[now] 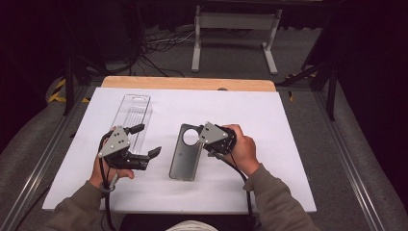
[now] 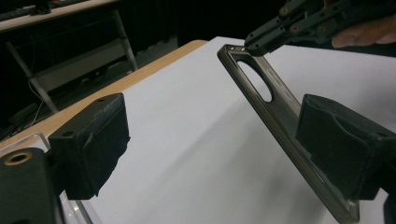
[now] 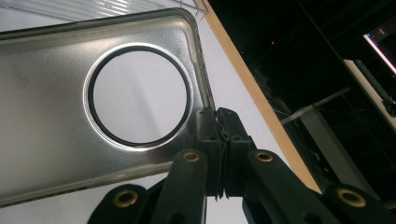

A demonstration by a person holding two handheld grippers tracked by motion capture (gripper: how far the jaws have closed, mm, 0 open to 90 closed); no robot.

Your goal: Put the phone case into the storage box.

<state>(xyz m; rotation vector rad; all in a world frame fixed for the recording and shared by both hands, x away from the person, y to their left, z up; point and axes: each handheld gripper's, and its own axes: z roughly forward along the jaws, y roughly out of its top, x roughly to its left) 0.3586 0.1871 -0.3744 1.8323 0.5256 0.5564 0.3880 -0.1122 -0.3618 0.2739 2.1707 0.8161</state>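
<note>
My right gripper (image 1: 208,143) pinches the phone case (image 1: 185,153) rim near its round cutout, tilting it; my left gripper (image 1: 146,141), jaws wide, must next close on its far edge.

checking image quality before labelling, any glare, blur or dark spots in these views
High view: white sheet evenly lit, surroundings nearly black. Left gripper view: its pads soft-focused, phone case fairly sharp. Right gripper view: sheen glares across the case around its round cutout, right gripper shut on its edge.

phone case (image 1: 184,155) mid-sheet | clear box (image 1: 131,118) to its left, farther back | both on paper sheet (image 1: 269,115)
</note>
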